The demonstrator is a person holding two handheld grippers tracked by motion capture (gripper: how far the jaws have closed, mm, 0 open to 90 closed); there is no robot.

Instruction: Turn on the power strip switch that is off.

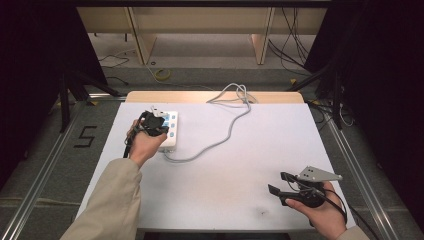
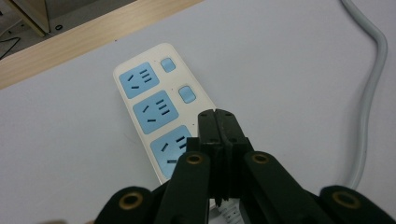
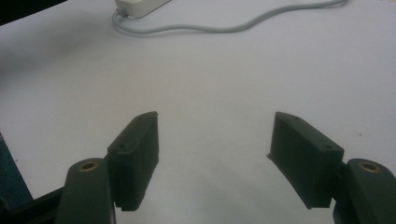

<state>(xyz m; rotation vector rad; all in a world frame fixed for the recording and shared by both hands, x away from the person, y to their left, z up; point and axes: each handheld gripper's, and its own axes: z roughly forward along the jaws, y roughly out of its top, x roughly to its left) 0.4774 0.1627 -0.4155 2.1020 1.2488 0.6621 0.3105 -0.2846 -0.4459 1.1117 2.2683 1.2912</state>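
Note:
A cream power strip (image 2: 127, 112) with three blue sockets and blue rocker switches lies at the back left of the white table (image 1: 235, 170). My left gripper (image 2: 216, 117) is shut, its joined tips over the strip's right side beside the nearest socket, where they hide a switch position. In the high view the left gripper (image 1: 159, 121) covers much of the power strip (image 1: 172, 132). My right gripper (image 3: 215, 140) hangs open above bare table near the front right, and the high view shows the right gripper (image 1: 276, 182) far from the strip.
The strip's grey cable (image 1: 225, 135) curves across the table to a loop at the back edge; the same cable (image 2: 373, 93) runs right of my left jaws. A wooden strip (image 1: 200, 96) borders the table's far side. Cables and a yellow coil (image 1: 161, 75) lie on the floor beyond.

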